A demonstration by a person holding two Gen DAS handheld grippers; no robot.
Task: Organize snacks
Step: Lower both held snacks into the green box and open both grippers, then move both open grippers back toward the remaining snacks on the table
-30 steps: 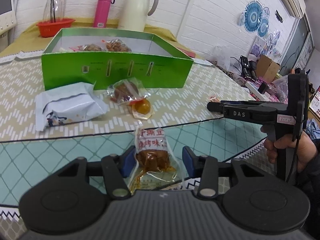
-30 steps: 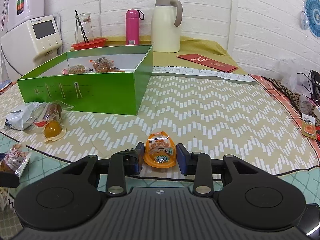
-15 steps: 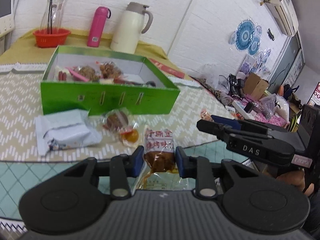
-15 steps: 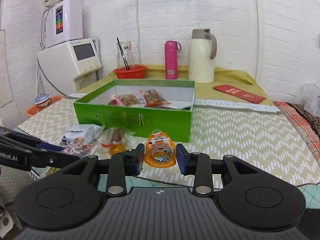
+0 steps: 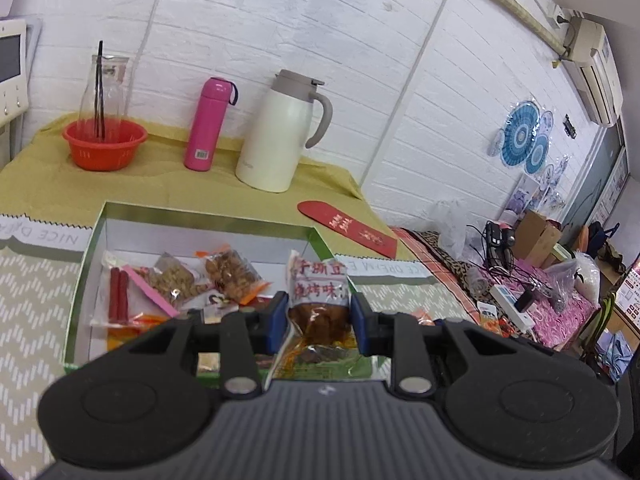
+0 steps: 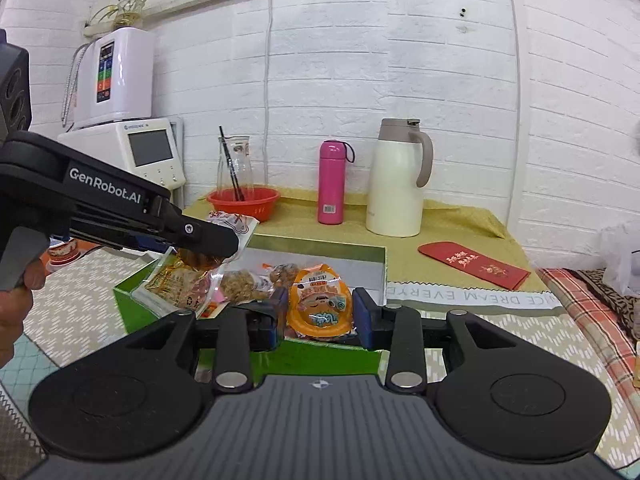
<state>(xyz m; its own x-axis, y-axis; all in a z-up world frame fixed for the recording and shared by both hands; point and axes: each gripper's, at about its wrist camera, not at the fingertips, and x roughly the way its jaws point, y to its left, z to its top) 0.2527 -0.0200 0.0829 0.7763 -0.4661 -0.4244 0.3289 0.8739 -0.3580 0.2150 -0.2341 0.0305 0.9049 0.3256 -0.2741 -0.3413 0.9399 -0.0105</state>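
The open green cardboard box (image 6: 248, 360) with white walls lies just ahead of and below both grippers, a few snack bags already inside. The left gripper (image 5: 318, 316) clenches a clear pouch of brown braised meat (image 5: 318, 312), hanging long-axis upright over the box's near right corner. Beside it, the right gripper (image 6: 320, 314) grasps an orange dome-shaped jelly cup (image 6: 320, 306) above the near wall, so I judge both need only lower and release.

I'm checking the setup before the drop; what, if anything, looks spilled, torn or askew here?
Nothing stands out. Both packets, the meat snack and the orange jelly cup, look intact in the fingers over the green box, whose contents lie loose but contained.
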